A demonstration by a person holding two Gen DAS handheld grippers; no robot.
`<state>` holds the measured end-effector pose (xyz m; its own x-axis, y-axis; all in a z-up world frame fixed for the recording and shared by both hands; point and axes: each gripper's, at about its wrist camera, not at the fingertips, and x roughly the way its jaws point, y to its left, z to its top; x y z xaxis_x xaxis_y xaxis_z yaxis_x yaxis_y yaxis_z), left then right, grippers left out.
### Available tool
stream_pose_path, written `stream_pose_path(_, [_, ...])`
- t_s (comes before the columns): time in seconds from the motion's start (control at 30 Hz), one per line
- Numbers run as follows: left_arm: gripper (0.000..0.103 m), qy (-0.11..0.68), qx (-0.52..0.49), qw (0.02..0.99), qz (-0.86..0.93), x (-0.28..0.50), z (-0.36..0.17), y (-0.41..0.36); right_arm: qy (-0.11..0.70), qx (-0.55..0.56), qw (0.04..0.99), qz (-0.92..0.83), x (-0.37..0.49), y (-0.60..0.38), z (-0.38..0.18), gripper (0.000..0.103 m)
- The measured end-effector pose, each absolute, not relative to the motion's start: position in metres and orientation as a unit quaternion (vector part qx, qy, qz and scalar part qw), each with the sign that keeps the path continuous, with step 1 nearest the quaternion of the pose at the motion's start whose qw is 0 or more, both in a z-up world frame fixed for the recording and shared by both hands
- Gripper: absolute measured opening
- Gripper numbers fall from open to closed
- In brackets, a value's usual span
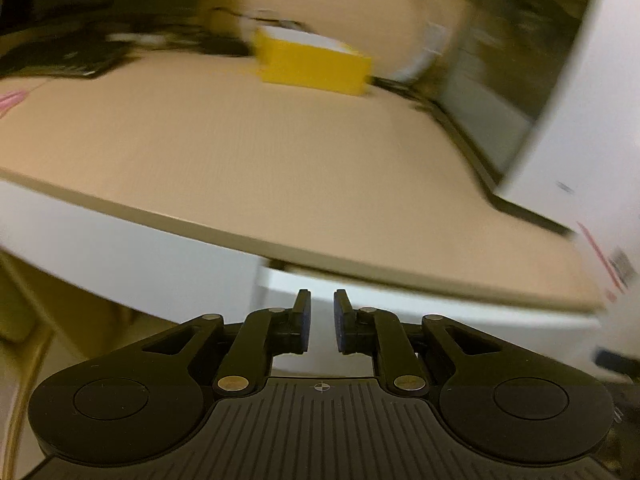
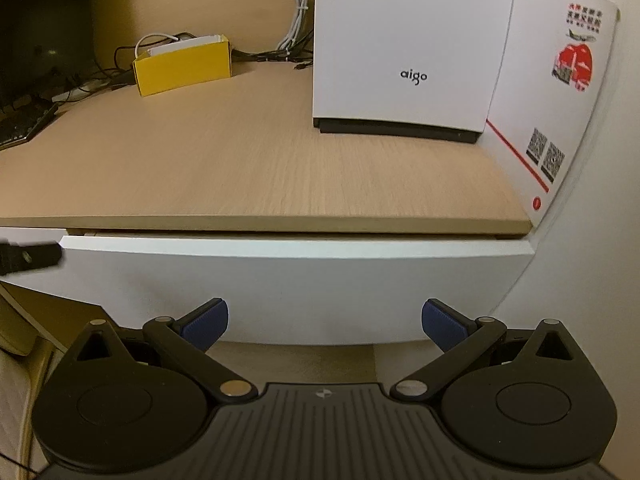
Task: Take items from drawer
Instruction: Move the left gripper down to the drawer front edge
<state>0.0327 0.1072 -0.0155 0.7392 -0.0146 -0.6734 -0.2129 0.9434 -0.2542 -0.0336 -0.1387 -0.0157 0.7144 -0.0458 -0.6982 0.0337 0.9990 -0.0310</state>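
Note:
A white drawer front (image 2: 296,280) sits closed under the edge of the wooden desktop (image 2: 256,168); nothing inside it shows. My right gripper (image 2: 324,316) is open wide, level with the drawer front and a little short of it, with nothing between its blue pads (image 2: 208,326). In the blurred left wrist view, my left gripper (image 1: 321,300) points at the drawer front (image 1: 400,312) just below the desk edge, its pads only a narrow slit apart and holding nothing. The left gripper's tip (image 2: 28,258) also shows at the drawer's left end.
On the desk stand a yellow box (image 2: 184,66) with cables behind it, a white "aigo" case (image 2: 404,40) at the right, and a keyboard (image 2: 20,124) below a dark monitor (image 2: 44,20). A white wall with a QR-code sticker (image 2: 560,100) closes the right side.

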Motion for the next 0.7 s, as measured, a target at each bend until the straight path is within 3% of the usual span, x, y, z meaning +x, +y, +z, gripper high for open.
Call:
stream_pose_path(0.27, [0.014,0.382,-0.184,0.901,0.094,0.072,-0.024,0.14,0.369,-0.022,0.929,0.004,-0.01,-0.123,-0.021,0.103])
stream_pose_path(0.7, [0.017,0.408,-0.174,0.894,0.068,0.085,-0.03,0.129,0.354,-0.016,0.935,0.009,0.035,-0.092,-0.031,0.103])
